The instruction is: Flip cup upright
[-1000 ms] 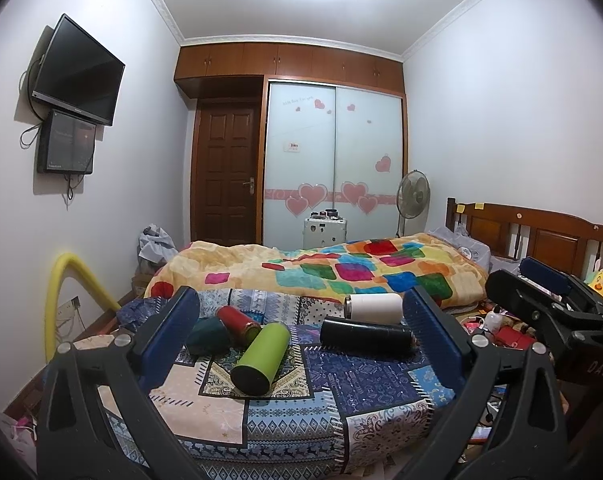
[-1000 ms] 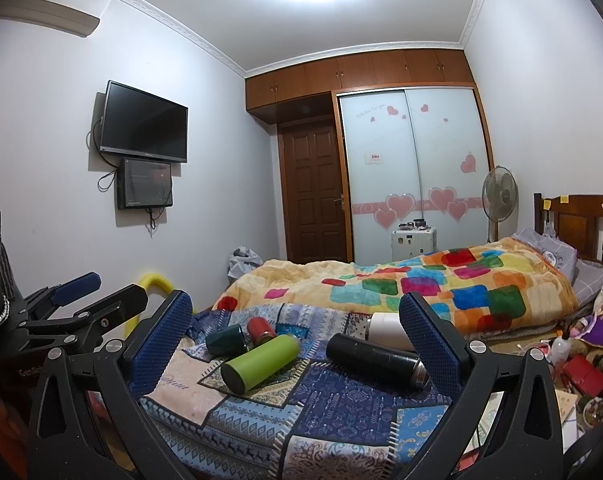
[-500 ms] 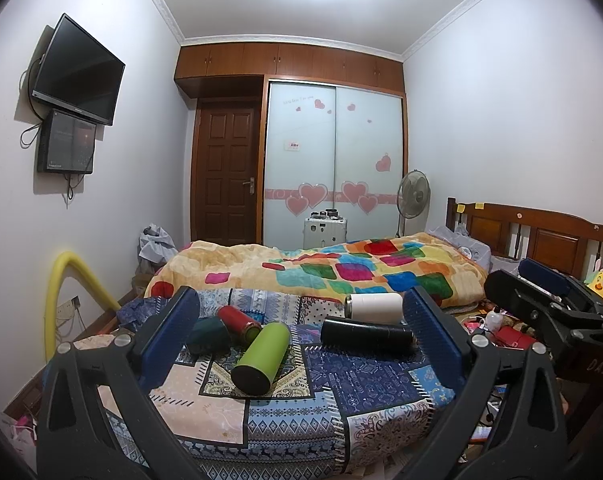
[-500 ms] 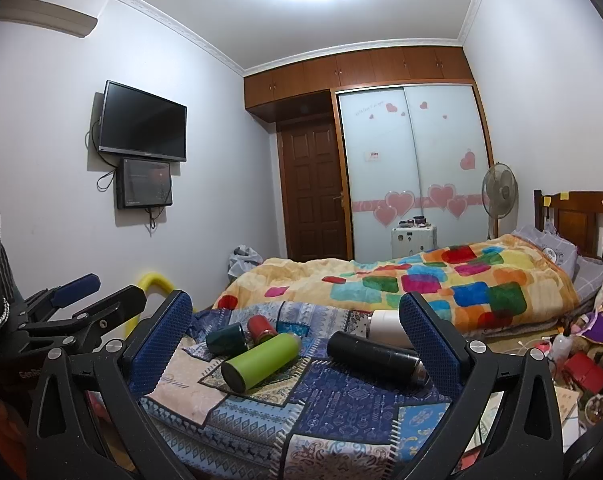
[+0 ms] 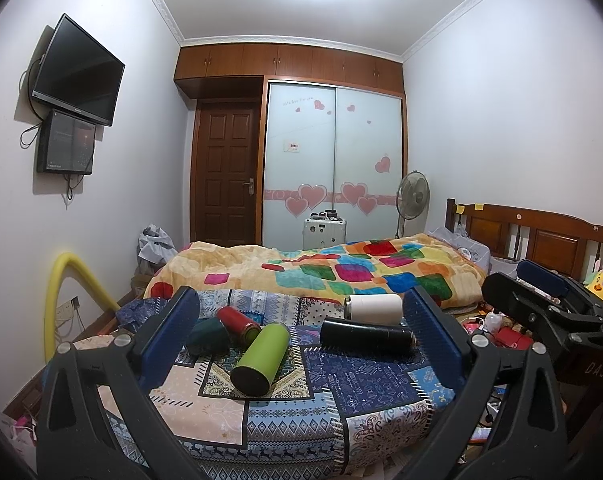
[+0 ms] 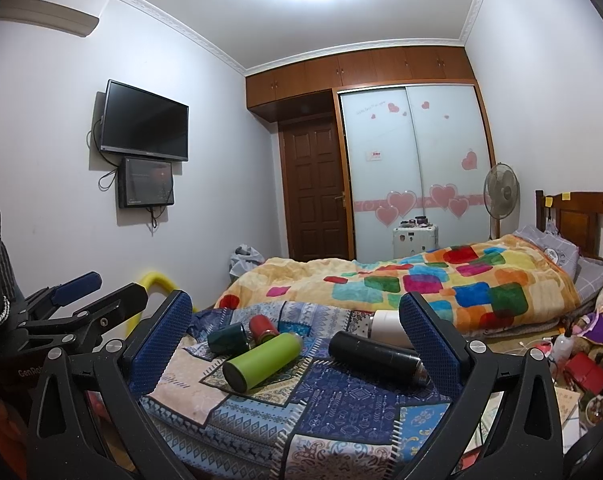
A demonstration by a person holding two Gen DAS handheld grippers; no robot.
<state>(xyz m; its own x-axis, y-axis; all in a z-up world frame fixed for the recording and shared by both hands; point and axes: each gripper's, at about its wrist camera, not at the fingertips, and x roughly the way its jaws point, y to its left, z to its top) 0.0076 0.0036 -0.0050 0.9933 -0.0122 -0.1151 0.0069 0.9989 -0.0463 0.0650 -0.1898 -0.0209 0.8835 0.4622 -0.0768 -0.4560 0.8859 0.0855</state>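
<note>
I see a colourful quilt [image 5: 341, 272] on the bed. A television [image 6: 145, 126] hangs on the wall. A standing fan [image 5: 412, 196] stands beside the wardrobe [image 5: 333, 160].

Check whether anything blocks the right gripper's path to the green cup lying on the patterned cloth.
Nothing visible does. The right gripper is open and held back from the green cup, with only bare patterned cloth between them. The dark green cup and red cup lie beyond it, the black cup to its right.

left tongs [image 5: 301, 322]: barely a drift | right tongs [image 6: 295, 322]: a hair's nudge | cups on bench: no shift
</note>
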